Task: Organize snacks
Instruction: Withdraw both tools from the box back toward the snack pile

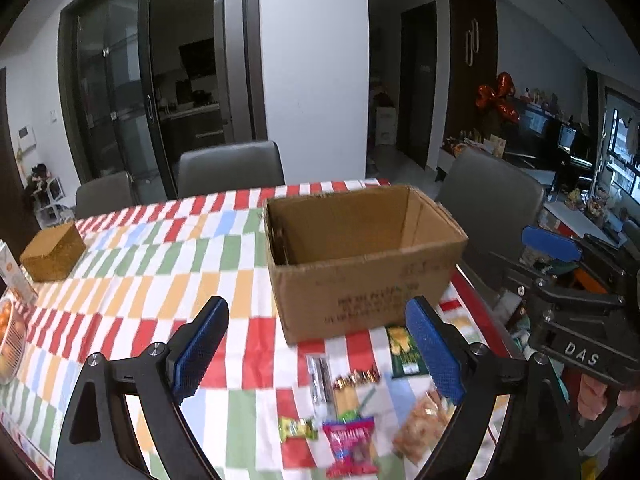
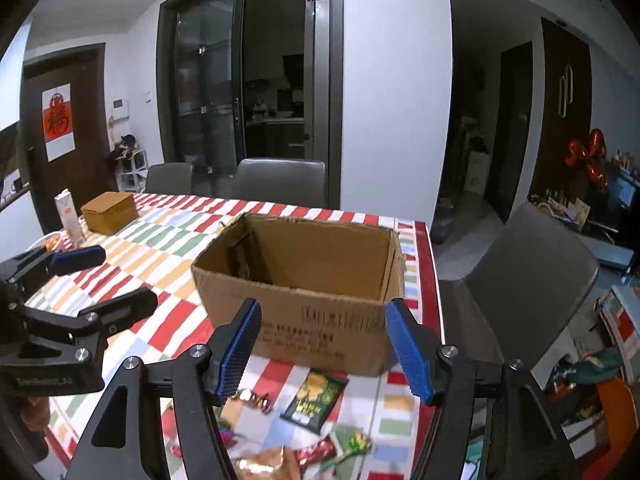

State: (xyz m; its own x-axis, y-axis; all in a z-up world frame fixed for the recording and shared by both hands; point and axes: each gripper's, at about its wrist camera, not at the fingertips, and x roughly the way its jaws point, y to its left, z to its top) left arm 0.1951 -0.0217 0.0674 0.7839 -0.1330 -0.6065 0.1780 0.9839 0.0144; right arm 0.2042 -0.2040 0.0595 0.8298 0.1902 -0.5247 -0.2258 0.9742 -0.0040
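Note:
An open cardboard box [image 1: 360,264] stands on the chequered tablecloth [image 1: 160,280]; no snacks show in the part of its inside I can see. Snacks lie loose in front of it: a green packet [image 1: 404,354], a silver bar [image 1: 320,380], a pink packet [image 1: 352,444] and an orange bag [image 1: 420,428]. My left gripper [image 1: 316,314] hovers above them, open and empty. At the right edge my right gripper [image 1: 560,272] also appears. In the right wrist view, the right gripper [image 2: 324,312] is open and empty before the box [image 2: 340,340], over the green packet [image 2: 316,400]. The left gripper [image 2: 108,280] is at the left.
A small brown box [image 1: 52,256], a carton [image 1: 14,276] and a fruit bowl [image 1: 10,340] sit at the table's left end. Grey chairs [image 1: 230,168] stand behind the table, and another chair [image 2: 528,264] is off its right edge. The box stands close to that edge.

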